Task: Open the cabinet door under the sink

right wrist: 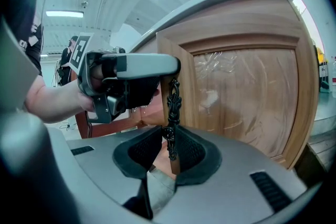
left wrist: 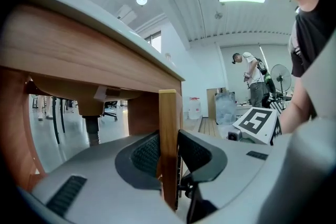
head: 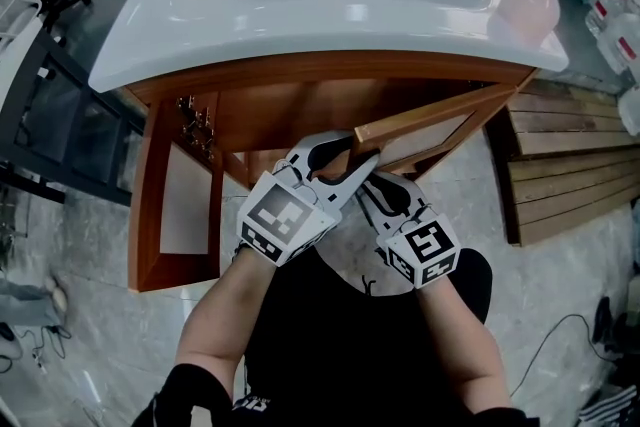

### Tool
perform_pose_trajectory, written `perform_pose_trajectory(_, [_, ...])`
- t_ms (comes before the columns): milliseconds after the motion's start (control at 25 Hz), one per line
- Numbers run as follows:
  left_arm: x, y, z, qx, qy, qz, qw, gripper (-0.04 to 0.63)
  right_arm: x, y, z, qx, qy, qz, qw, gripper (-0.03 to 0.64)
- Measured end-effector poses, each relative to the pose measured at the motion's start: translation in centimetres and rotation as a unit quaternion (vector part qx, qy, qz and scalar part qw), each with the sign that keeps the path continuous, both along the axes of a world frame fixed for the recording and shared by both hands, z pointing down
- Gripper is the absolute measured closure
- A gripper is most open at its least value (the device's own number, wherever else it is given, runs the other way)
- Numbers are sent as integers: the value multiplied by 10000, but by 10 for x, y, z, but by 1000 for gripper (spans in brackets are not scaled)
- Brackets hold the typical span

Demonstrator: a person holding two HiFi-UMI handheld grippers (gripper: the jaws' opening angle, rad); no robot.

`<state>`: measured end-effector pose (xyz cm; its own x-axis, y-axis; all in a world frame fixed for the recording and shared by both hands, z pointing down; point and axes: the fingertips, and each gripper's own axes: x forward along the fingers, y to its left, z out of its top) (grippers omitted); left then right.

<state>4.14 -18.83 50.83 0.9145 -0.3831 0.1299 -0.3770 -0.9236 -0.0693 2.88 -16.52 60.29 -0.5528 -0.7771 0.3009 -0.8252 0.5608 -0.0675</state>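
The cabinet's right door [head: 440, 115] stands partly swung out under the white sink [head: 200, 45]. My left gripper [head: 340, 163] clamps the door's free edge near its top corner. In the left gripper view that wooden edge [left wrist: 168, 113] stands upright between the pads, which press on both its sides [left wrist: 169, 157]. My right gripper [head: 378, 187] sits just below and to the right. In the right gripper view the ornate black handle [right wrist: 172, 107] hangs between its jaws [right wrist: 169, 147], which close on its lower end, and the door's panel [right wrist: 247, 97] fills the right.
The cabinet's left door [head: 185, 205] hangs wide open with its own handle [head: 195, 120]. A pink bottle [head: 528, 0] stands on the sink's right corner. Wooden pallets [head: 570, 165] lie on the floor to the right. A drain pipe [left wrist: 92, 126] hangs inside the cabinet.
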Motion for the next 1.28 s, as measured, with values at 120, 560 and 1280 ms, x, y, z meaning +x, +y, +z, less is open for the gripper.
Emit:
perform_pose_trajectory(120, [1,8,0,-68,11,217,9997,493,2,7,1,-37,-16,-37,10000,523])
perform_pose_trajectory(560, [7,39,-3,-161,80,828,9964,499,8,34,1,-99,-6,-277,9996,520])
perform_pose_trajectory(1280, [13,66,-5,-196,-134,1289,9914,486,97,85,0,-174,-116,470,9987,535])
